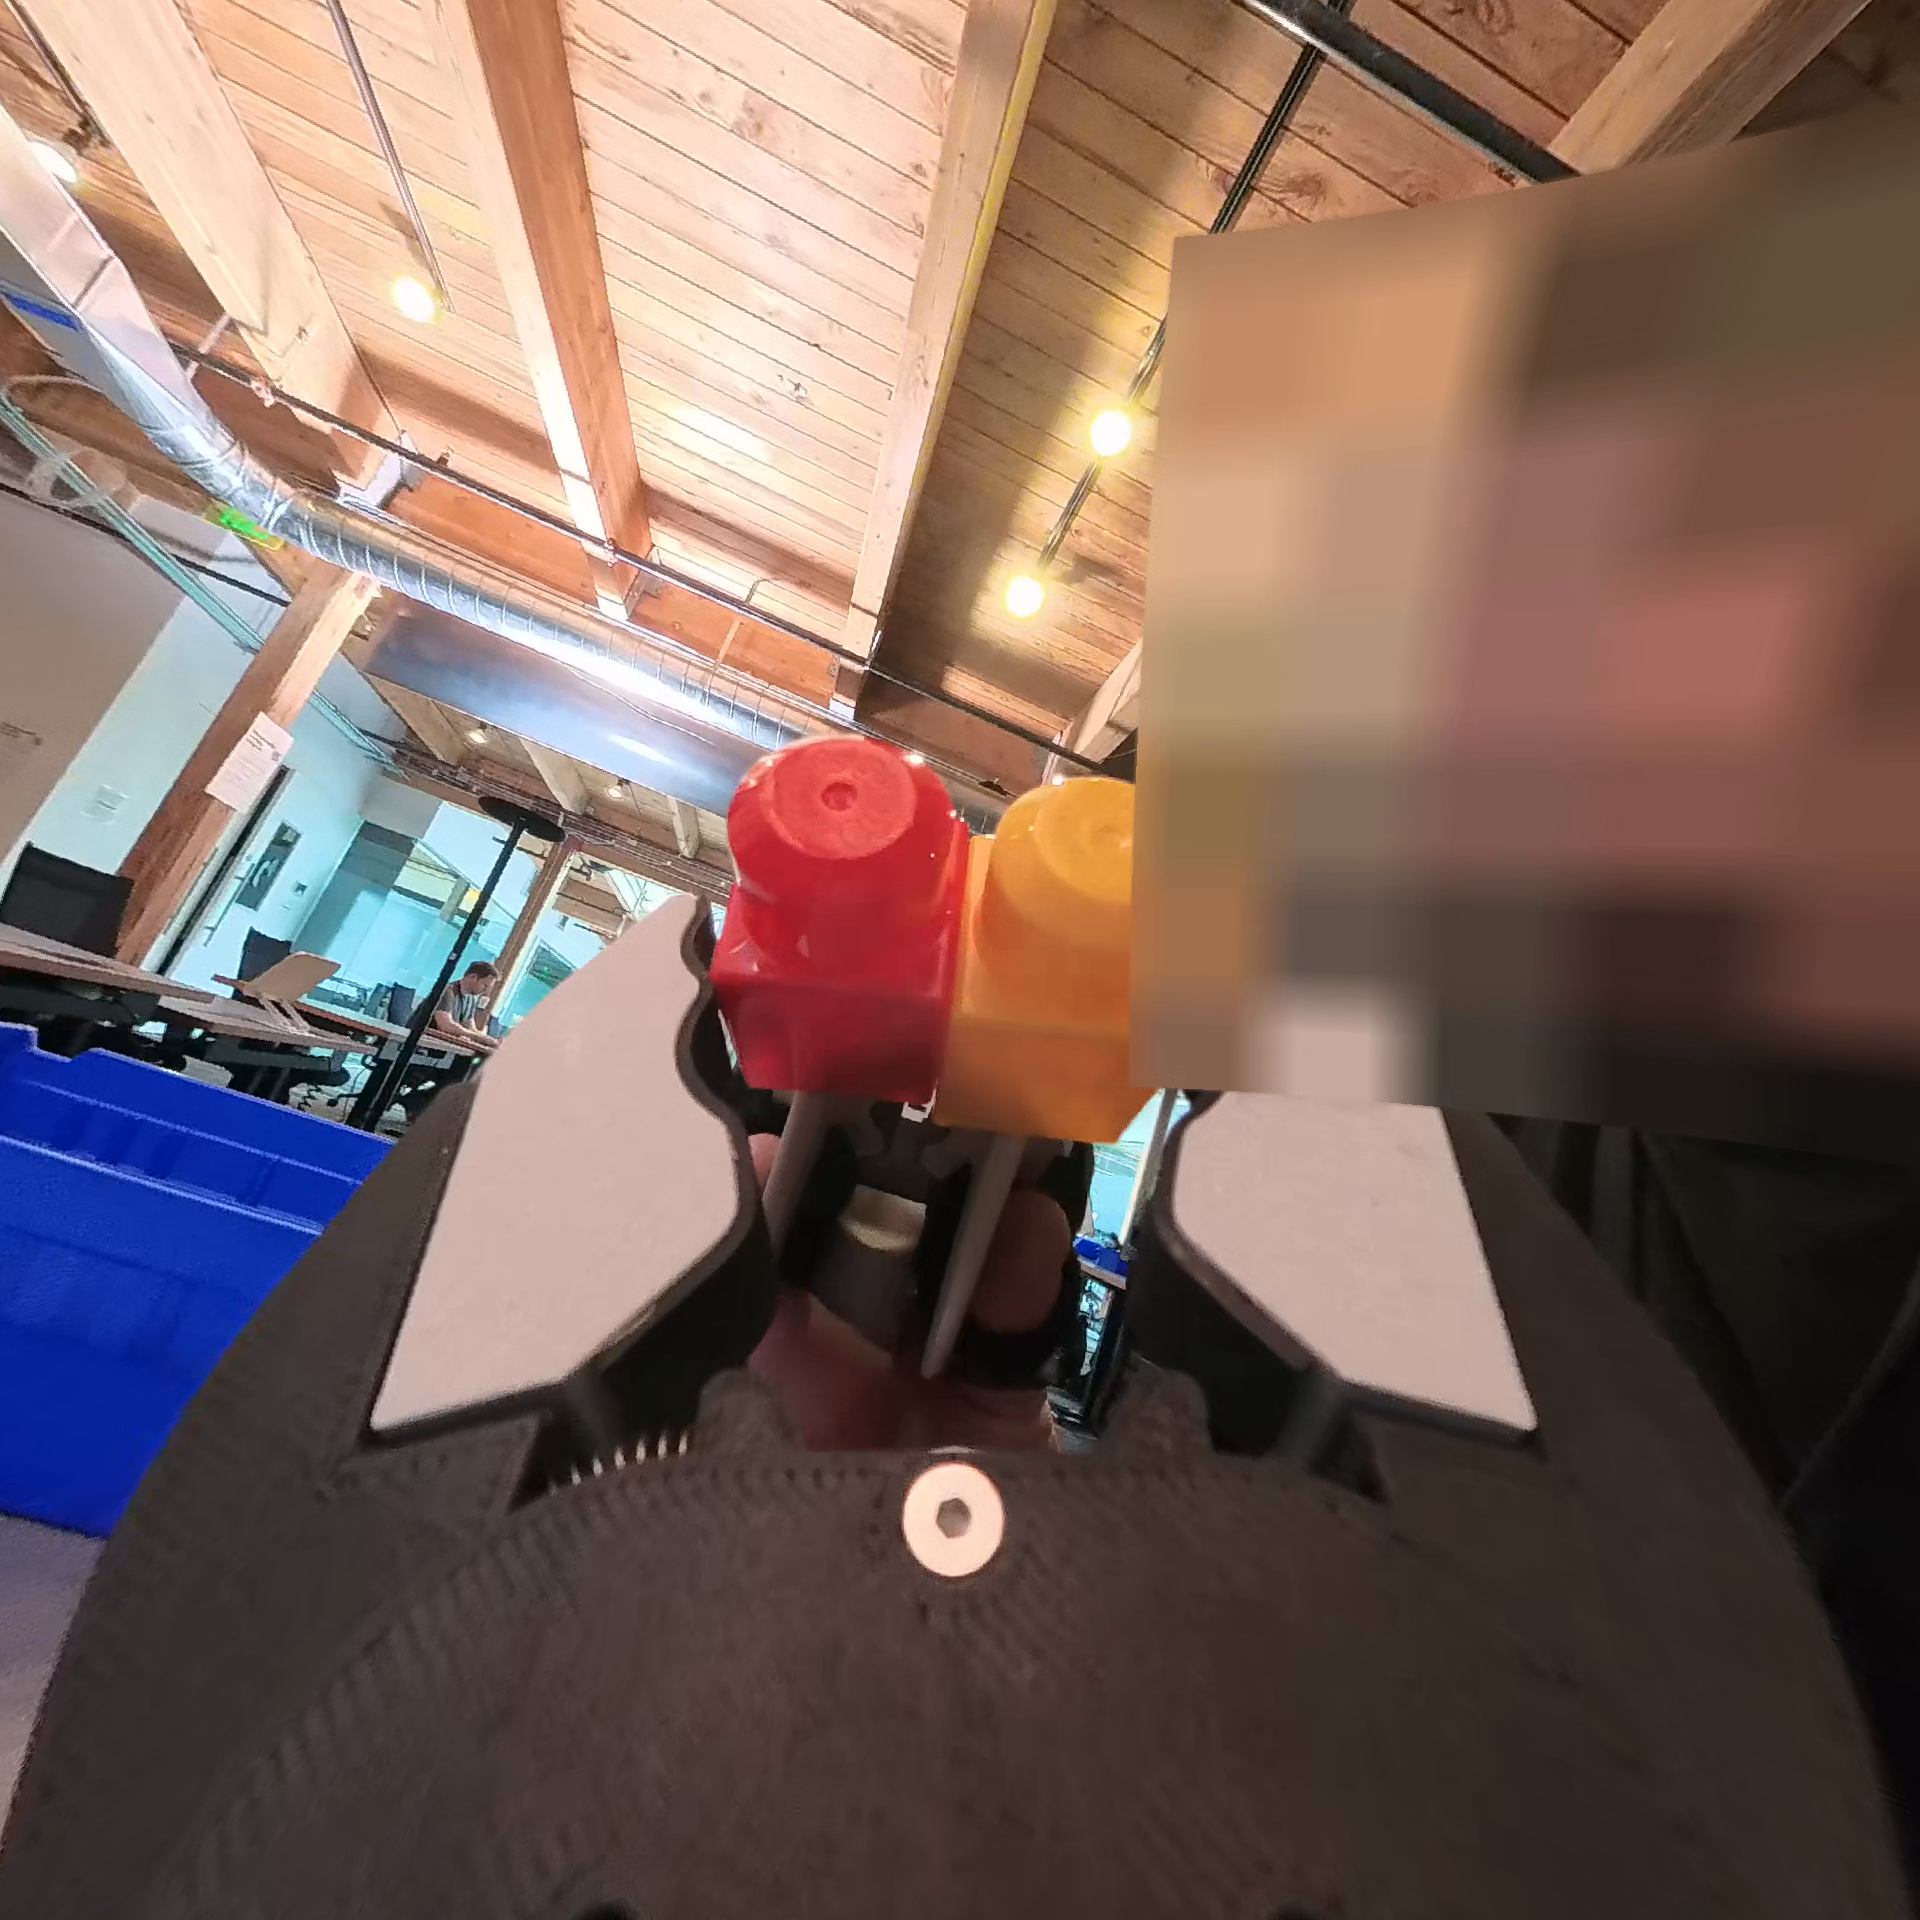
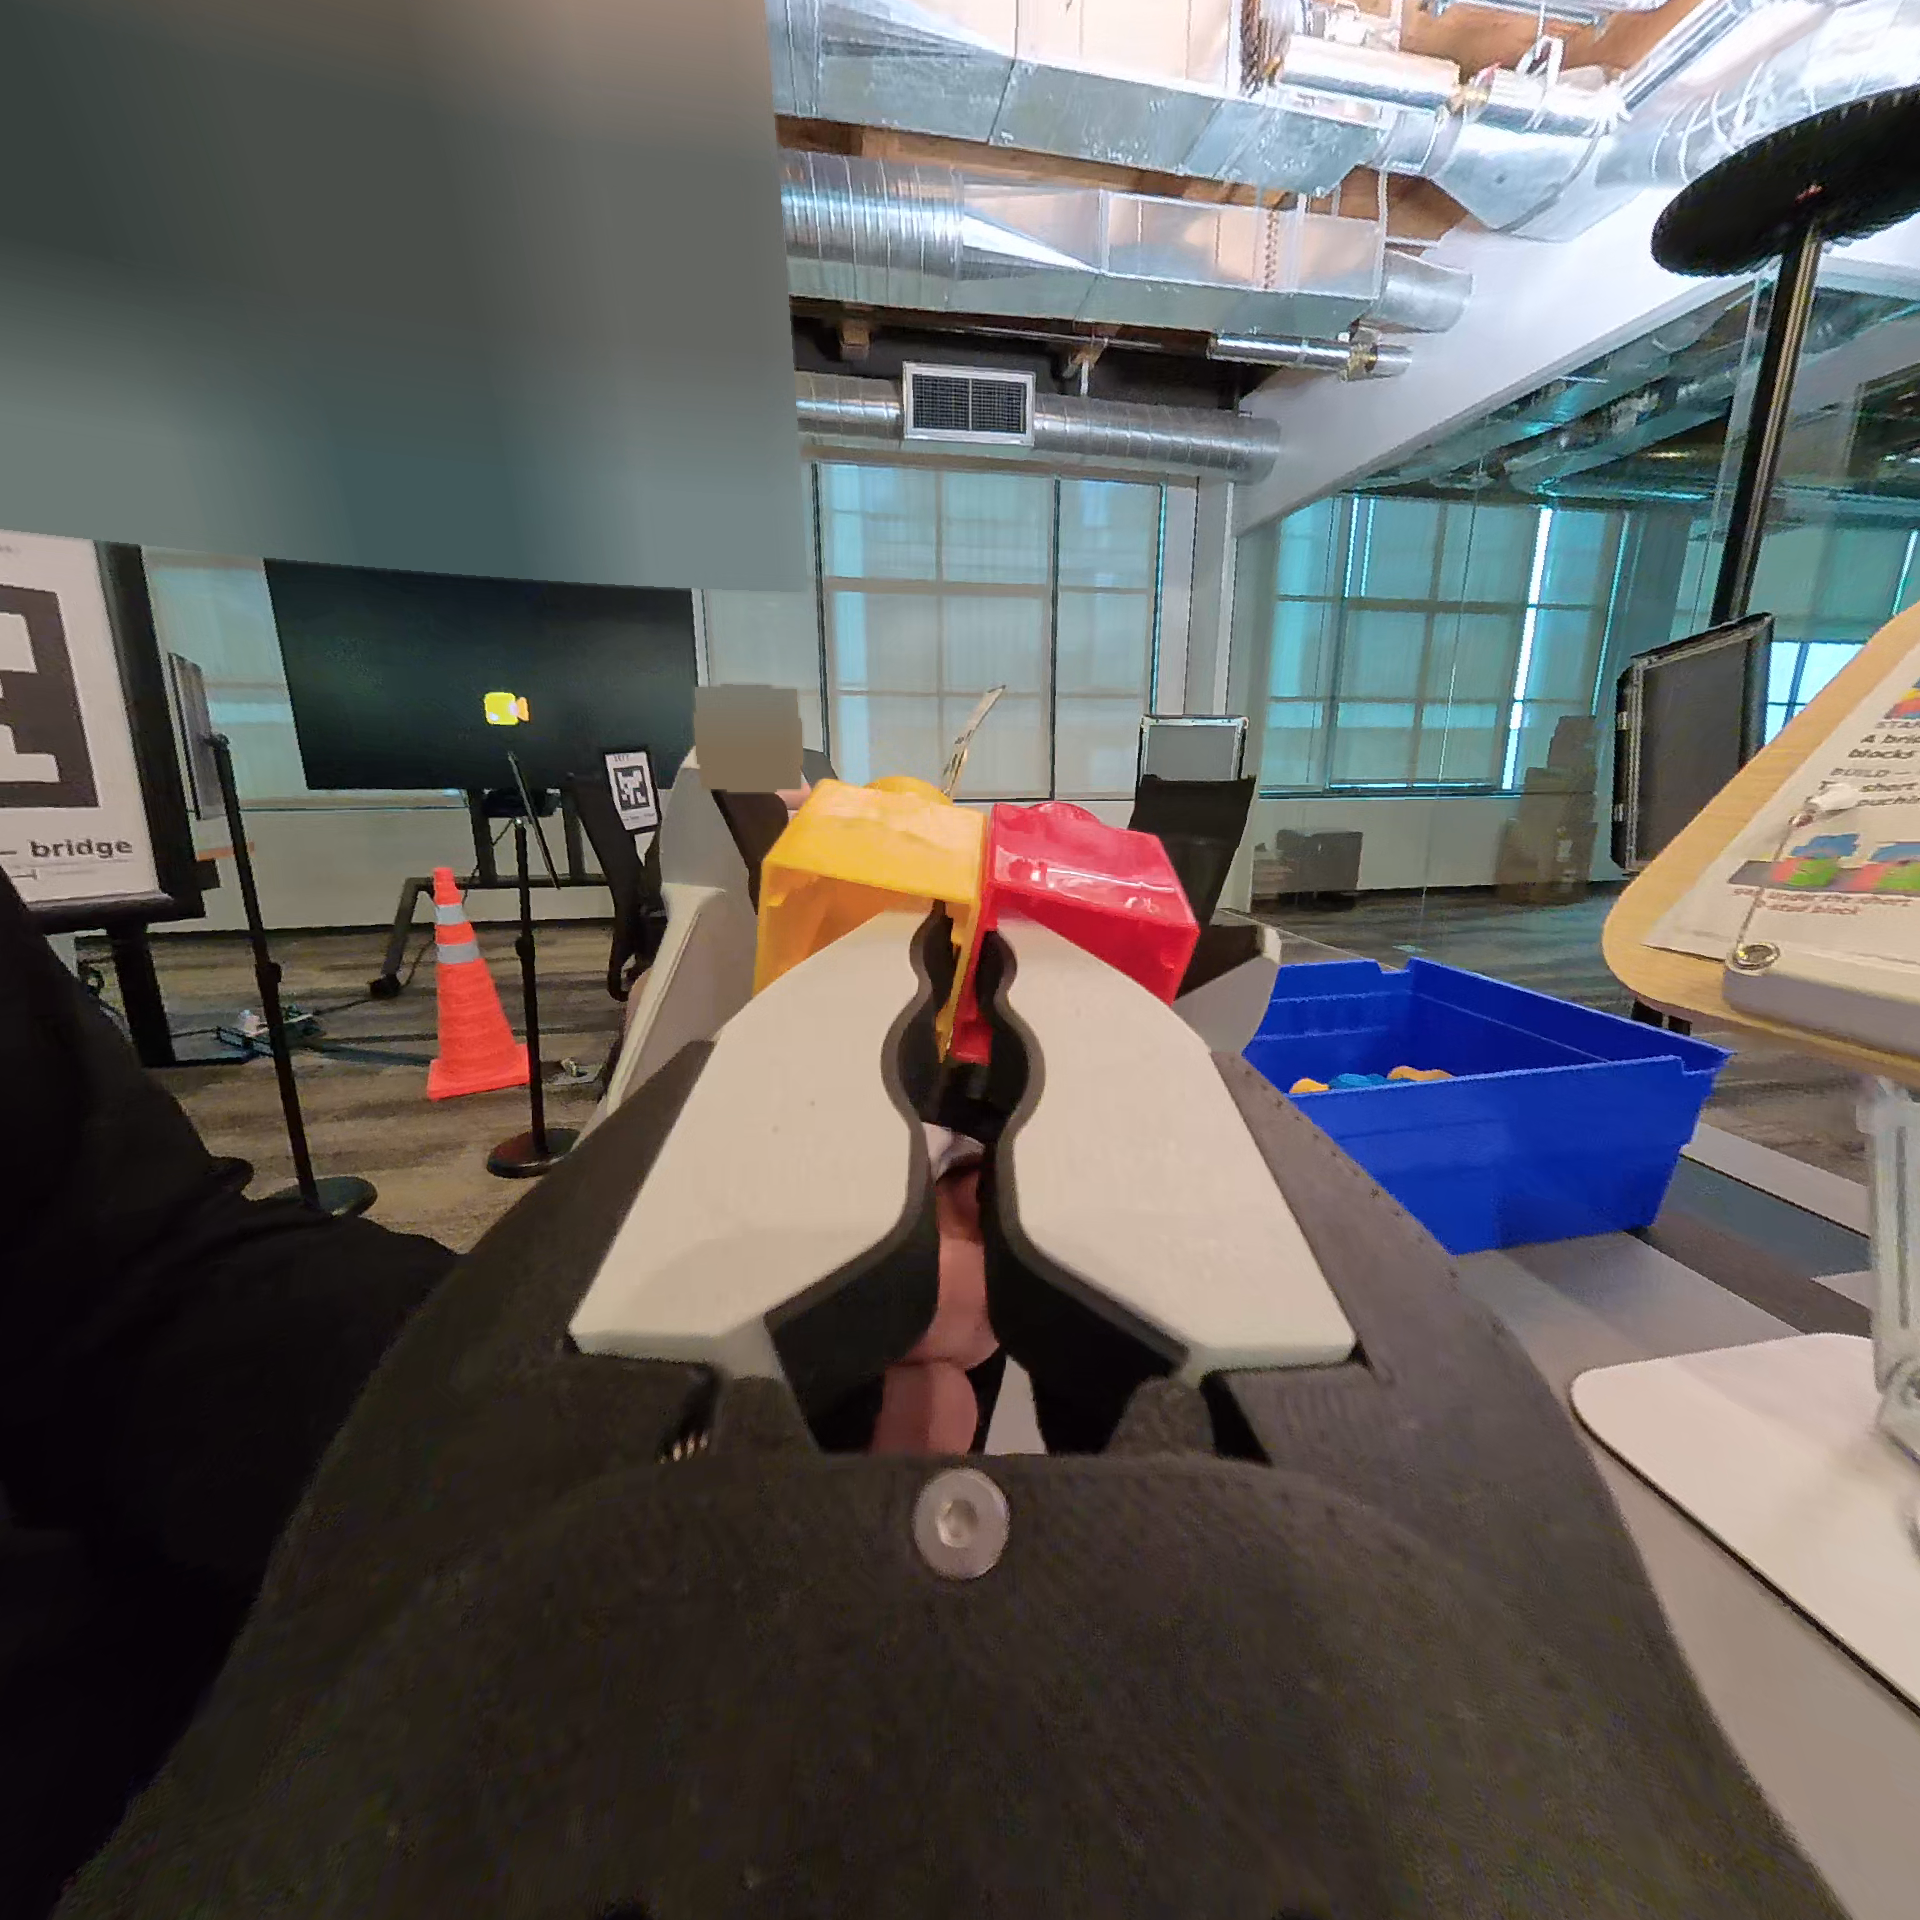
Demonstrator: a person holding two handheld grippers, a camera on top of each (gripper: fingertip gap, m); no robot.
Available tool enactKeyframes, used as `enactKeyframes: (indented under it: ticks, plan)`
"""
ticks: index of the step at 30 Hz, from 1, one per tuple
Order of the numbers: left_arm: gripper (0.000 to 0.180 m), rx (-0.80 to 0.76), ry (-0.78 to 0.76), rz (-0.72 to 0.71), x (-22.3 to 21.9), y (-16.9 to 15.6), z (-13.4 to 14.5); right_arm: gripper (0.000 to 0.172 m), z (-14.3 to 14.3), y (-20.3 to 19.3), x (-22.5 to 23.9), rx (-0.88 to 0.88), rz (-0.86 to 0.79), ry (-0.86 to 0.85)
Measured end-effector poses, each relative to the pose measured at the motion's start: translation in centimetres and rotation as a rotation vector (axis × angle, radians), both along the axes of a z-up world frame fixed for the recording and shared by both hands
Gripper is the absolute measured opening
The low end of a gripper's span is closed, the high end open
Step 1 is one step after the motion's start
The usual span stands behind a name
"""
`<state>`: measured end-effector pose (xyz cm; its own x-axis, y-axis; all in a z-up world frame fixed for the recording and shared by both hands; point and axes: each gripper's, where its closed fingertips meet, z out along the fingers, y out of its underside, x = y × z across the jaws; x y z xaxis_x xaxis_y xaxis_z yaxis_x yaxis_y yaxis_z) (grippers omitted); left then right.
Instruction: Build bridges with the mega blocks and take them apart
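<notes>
We log the right gripper (image 2: 961, 971) nearest the lens in its own view: its fingers (image 2: 800, 1122) are nearly together, pinching the two thin walls where the yellow block (image 2: 868, 868) and the red block (image 2: 1091, 904) meet, both blocks turned with their hollow undersides toward us. Just beyond the blocks, the left gripper (image 1: 935, 1023) faces them; its fingers (image 1: 613, 1122) stand wide apart, one on each side of the pair, and we see no pad pressing on either block, though the far pad is partly hidden behind a blurred patch. From that side the studs of both blocks point at the lens, red beside yellow, touching along one face. Farther out and to the right of the blocks sits a blue bin (image 2: 1507, 1122) with a few loose blue and orange pieces in it. Beyond that, right again, a wooden board (image 2: 1683, 914) carries an instruction sheet. Well behind the blocks, left, stands an orange cone (image 2: 468, 997). Our judgement on progress: no bridge is visible anywhere; only two single blocks are in hand, side by side and not stacked. Whether we are early in a build or late in a teardown we cannot tell. Either way, most of the work appears outstanding.
</notes>
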<state>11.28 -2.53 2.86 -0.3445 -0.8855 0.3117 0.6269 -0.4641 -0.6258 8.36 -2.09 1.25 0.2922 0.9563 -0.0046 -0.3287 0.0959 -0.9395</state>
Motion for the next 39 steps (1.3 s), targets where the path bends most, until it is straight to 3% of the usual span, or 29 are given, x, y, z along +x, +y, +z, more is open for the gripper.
enactKeyframes:
  ticks: [7,11,15,19,23,28,32,35,39]
  plan:
    - [0.082,-0.062,-0.004,0.017,-1.0,0.9,-0.7,0.004,0.7,0.7,1.5,0.037,-0.052,-0.006]
    - [0.074,0.017,0.142,0.132,-0.9,1.0,-1.8,0.004,1.2,0.6,2.4,-0.067,0.118,0.101]
    - [0.074,0.193,0.346,0.236,-1.2,1.0,-2.6,0.005,0.6,0.5,2.8,-0.184,0.327,0.165]
    - [0.068,0.346,0.46,0.306,-1.7,0.5,-2.4,0.005,-0.1,0.7,3.0,-0.226,0.393,0.164]
    - [0.076,0.524,0.552,0.417,-1.8,0.2,-2.4,0.005,-0.9,0.0,1.8,-0.244,0.446,0.088]
    - [0.078,0.987,0.881,0.651,-1.7,0.2,-3.6,0.005,-2.1,-0.5,0.8,-0.344,0.532,0.033]
    - [0.065,1.208,1.028,0.602,-1.1,-0.2,-5.3,0.004,-2.5,-1.8,-0.2,-0.384,0.632,0.011]
    - [0.045,1.233,1.051,0.52,-1.3,-0.6,-6.0,0.004,-2.9,-2.1,-0.7,-0.392,0.648,-0.011]
    - [0.039,1.235,1.059,0.501,-1.2,-0.8,-6.2,0.004,-3.1,-2.3,-0.9,-0.412,0.671,-0.011]
